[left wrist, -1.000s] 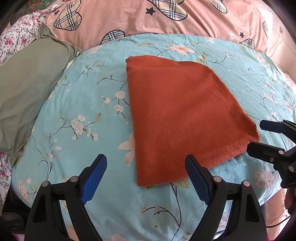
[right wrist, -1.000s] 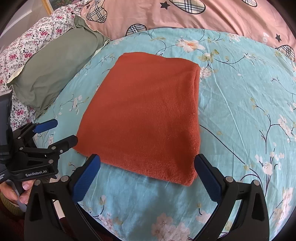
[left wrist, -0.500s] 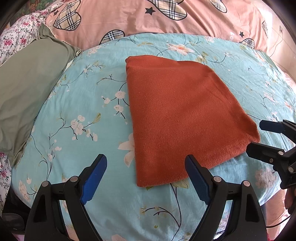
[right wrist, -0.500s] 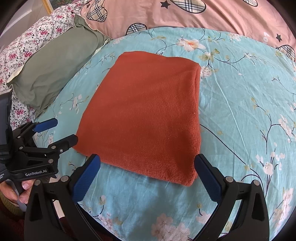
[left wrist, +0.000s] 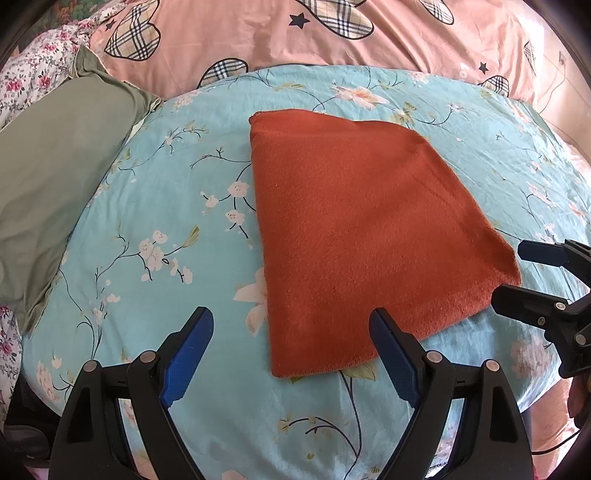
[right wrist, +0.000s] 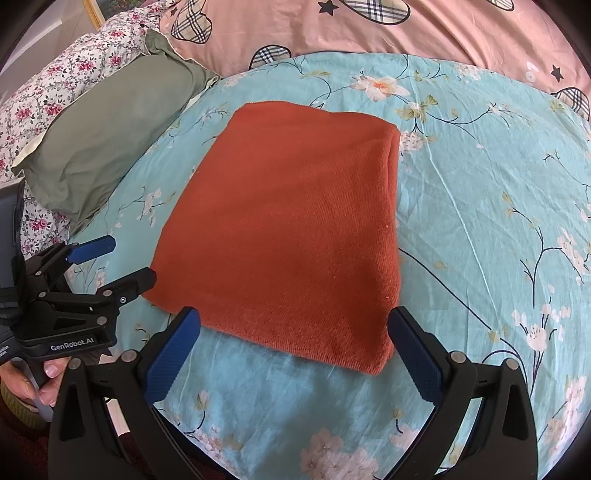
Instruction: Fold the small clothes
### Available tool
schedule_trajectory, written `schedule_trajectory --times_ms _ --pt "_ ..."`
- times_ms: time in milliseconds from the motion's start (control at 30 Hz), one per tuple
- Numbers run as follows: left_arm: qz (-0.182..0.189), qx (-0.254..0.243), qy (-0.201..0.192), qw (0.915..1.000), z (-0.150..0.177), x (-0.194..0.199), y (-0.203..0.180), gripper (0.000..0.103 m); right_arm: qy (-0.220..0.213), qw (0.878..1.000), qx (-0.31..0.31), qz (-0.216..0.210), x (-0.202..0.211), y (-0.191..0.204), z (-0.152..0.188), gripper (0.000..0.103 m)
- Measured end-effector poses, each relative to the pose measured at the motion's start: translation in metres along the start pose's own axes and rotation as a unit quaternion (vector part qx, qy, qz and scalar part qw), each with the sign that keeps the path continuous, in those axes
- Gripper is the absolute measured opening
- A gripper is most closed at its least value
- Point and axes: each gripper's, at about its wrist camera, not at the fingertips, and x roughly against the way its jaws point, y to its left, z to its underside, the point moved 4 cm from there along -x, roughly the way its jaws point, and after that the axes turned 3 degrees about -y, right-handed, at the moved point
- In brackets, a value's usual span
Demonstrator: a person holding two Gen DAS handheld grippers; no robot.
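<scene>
A rust-orange cloth (left wrist: 362, 236) lies folded flat on the light-blue floral cushion (left wrist: 155, 206); it also shows in the right wrist view (right wrist: 291, 236). My left gripper (left wrist: 291, 332) is open and empty, just short of the cloth's near left corner. My right gripper (right wrist: 293, 330) is open and empty, its jaws on either side of the cloth's near edge, just short of it. Each gripper shows in the other's view: the right one (left wrist: 517, 275) by the cloth's right corner, the left one (right wrist: 122, 262) by its left corner.
A green pillow (left wrist: 48, 192) lies left of the cushion (right wrist: 480, 206), also seen in the right wrist view (right wrist: 107, 129). A pink sheet with plaid hearts (left wrist: 332, 33) lies behind. A floral quilt (right wrist: 55, 85) is at the far left.
</scene>
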Motion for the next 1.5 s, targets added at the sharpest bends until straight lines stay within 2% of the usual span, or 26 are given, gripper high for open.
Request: schedule_trajectory --times_ms 1500 --pt "0.007 -0.007 -0.007 0.9999 -0.0068 0.0041 -0.0041 0.087 -0.004 1.0 0.0 0.0 0.0038 -0.0061 -0.006 0.101"
